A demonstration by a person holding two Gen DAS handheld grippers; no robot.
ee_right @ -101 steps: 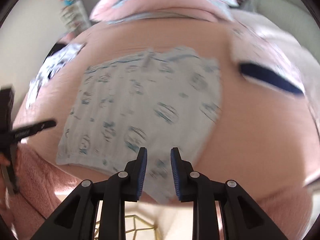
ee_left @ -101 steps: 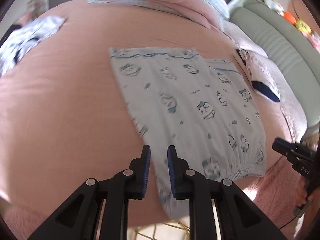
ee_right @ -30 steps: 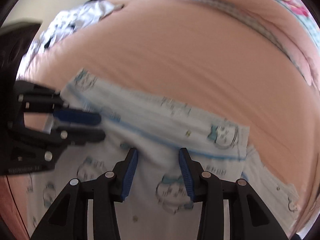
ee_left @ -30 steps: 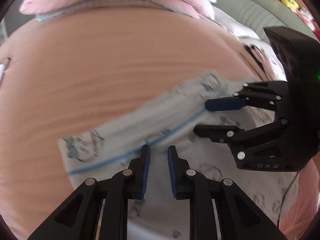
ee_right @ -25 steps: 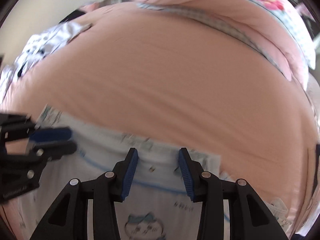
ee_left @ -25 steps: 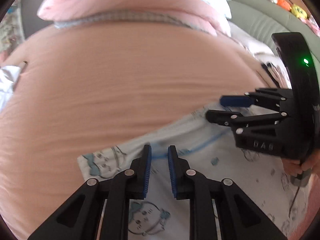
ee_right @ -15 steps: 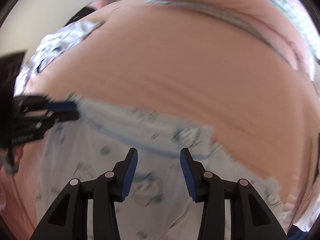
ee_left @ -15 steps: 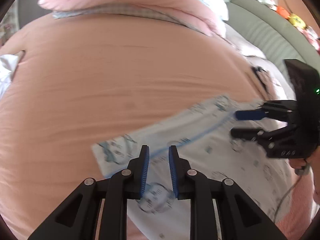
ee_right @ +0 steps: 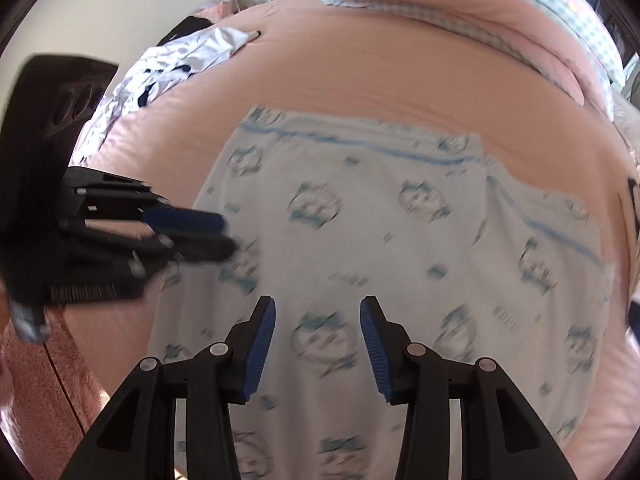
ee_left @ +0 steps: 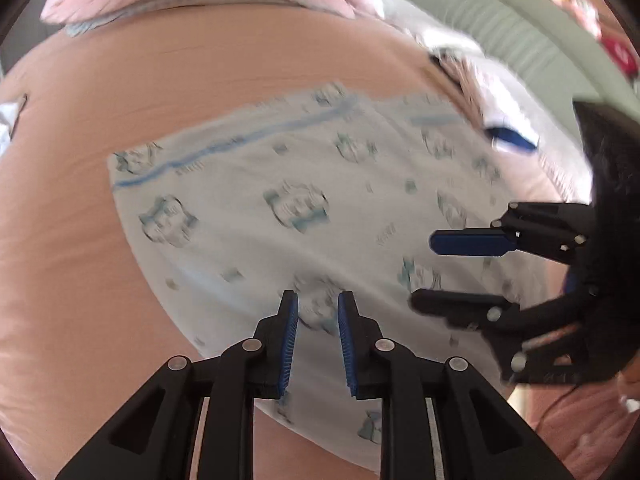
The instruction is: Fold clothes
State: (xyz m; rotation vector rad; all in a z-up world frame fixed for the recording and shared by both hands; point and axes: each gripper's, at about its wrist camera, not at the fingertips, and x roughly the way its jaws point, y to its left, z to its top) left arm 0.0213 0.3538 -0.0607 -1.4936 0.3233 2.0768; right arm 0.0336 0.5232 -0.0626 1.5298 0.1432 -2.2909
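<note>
1. Both claws had pulled back from the printed pyjama bottoms point(ee_left: 280, 216) (blue-trimmed).
2. Left claw point(ee_left: 318, 300) and right claw point(ee_right: 317, 312) hovered spread, empty.
3. Bottoms lay folded on the pink bed point(ee_right: 380, 80).

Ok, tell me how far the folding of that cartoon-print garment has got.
One fold looks done: the pale cartoon-print garment lies flat on the pink bed, a lower layer showing at its right edge. Nothing is in hand: left gripper and right gripper hang open above it. Any further folds remain, and the crumpled clothes farther back look unfolded.
</note>
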